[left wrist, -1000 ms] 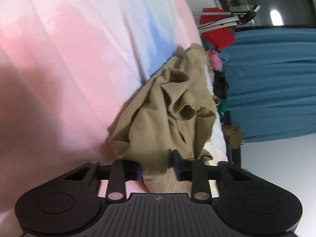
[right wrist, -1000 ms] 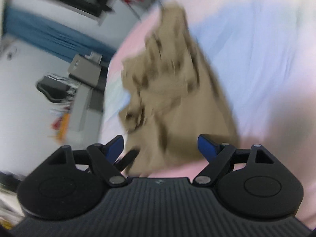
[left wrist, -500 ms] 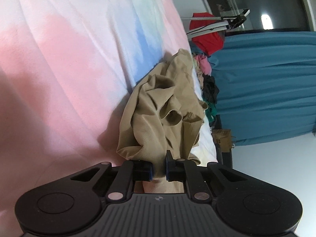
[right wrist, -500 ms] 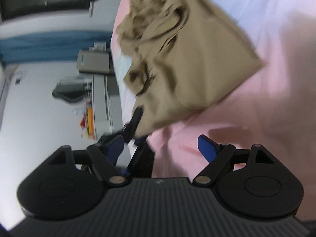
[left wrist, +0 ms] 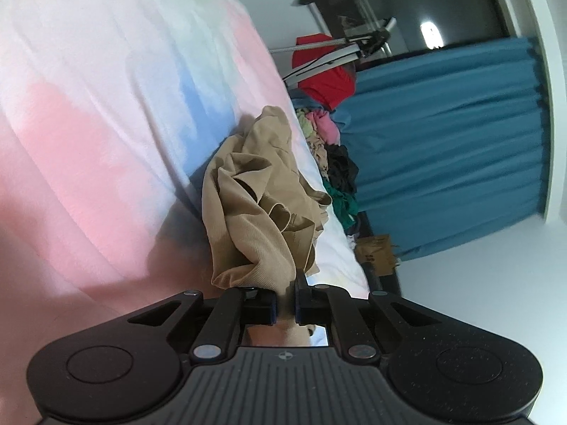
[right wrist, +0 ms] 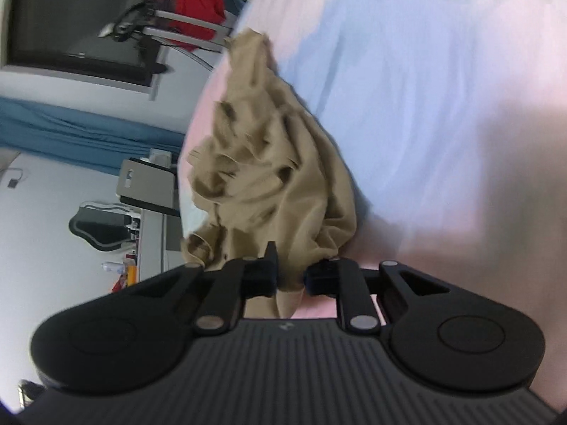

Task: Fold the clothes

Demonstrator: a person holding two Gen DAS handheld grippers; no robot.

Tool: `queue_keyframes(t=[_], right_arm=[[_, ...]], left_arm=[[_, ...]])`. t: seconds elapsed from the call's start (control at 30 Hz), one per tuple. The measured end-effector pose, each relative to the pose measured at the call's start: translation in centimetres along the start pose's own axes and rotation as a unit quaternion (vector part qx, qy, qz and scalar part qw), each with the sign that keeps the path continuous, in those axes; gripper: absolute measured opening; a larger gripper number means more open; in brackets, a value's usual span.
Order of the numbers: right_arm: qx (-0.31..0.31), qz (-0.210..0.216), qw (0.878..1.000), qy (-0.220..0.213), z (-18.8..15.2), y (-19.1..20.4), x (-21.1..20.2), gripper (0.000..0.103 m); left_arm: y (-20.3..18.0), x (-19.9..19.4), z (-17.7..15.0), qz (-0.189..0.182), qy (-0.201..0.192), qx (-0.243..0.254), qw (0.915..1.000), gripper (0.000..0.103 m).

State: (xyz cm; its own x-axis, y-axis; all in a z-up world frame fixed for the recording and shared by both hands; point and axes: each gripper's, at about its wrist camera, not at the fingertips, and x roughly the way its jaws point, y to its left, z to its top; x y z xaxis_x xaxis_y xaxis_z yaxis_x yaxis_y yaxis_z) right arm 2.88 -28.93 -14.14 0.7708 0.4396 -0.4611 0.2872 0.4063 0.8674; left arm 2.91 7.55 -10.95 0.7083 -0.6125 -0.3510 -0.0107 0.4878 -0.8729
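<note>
A crumpled tan garment [left wrist: 255, 209] lies bunched on a bed covered with a pastel pink, blue and white sheet [left wrist: 88, 134]. My left gripper [left wrist: 285, 304] is shut on one near edge of the tan garment. In the right wrist view the same tan garment [right wrist: 269, 177] rises from my right gripper [right wrist: 290, 278], which is shut on another part of its edge. The cloth between the two grips hangs in loose folds. The rest of the garment rests on the sheet [right wrist: 425, 88].
A pile of mixed clothes [left wrist: 329, 156] lies at the bed's far edge, by a blue curtain [left wrist: 443, 148]. A red garment [left wrist: 326, 78] hangs on a metal rack. A cardboard box [left wrist: 375, 255] stands on the floor. A desk and a grey box [right wrist: 145, 184] stand beside the bed.
My left gripper closed on the garment's edge and lifted it a little. My right gripper, open before, moved in and shut on the garment's other edge.
</note>
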Motion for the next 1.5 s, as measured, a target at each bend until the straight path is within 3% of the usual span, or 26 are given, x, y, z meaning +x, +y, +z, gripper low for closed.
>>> queue_keyframes(t=[0.33,0.63,0.73,0.93,1.07,1.2,1.4,1.5], right_arm=[[-0.114,0.07,0.988,-0.073,-0.5,6.5,-8.1,0.014],[-0.138,0.069,0.987,-0.039,-5.2,6.5,-17.1,0.014],[-0.131,0.056,0.99,-0.023,-5.8,5.9,-18.2,0.014],[-0.089,0.043,0.995,-0.028,-2.8,7.0,-15.5,0.014],[-0.079,0.022,0.996,-0.043,-0.6,8.0,-12.2,0.014],[-0.055,0.006,0.997,-0.06,1.7,7.7,-8.1,0.014],[-0.024,-0.011,0.998,-0.064,4.2,4.7,-3.1,0.014],[-0.03,-0.012,0.998,-0.055,5.2,2.8,-1.5,0.014]], left_arm=[[-6.1,-5.9,-0.8,-0.06,-0.046,0.053,0.9957,0.008],[-8.0,-15.8,-7.6,-0.053,-0.029,0.07,0.9957,0.009],[-6.9,-17.8,-9.1,-0.045,-0.025,0.037,0.998,0.009],[-7.4,-14.4,-6.7,-0.027,-0.04,0.006,0.9988,0.01],[-9.2,-9.8,-4.0,0.033,-0.043,0.016,0.9984,0.01],[-10.0,-4.2,-0.9,0.069,-0.045,0.027,0.9962,0.01],[-7.8,3.1,1.3,0.111,-0.039,0.066,0.9909,0.012],[-5.7,5.4,1.4,0.105,-0.034,0.071,0.9913,0.012]])
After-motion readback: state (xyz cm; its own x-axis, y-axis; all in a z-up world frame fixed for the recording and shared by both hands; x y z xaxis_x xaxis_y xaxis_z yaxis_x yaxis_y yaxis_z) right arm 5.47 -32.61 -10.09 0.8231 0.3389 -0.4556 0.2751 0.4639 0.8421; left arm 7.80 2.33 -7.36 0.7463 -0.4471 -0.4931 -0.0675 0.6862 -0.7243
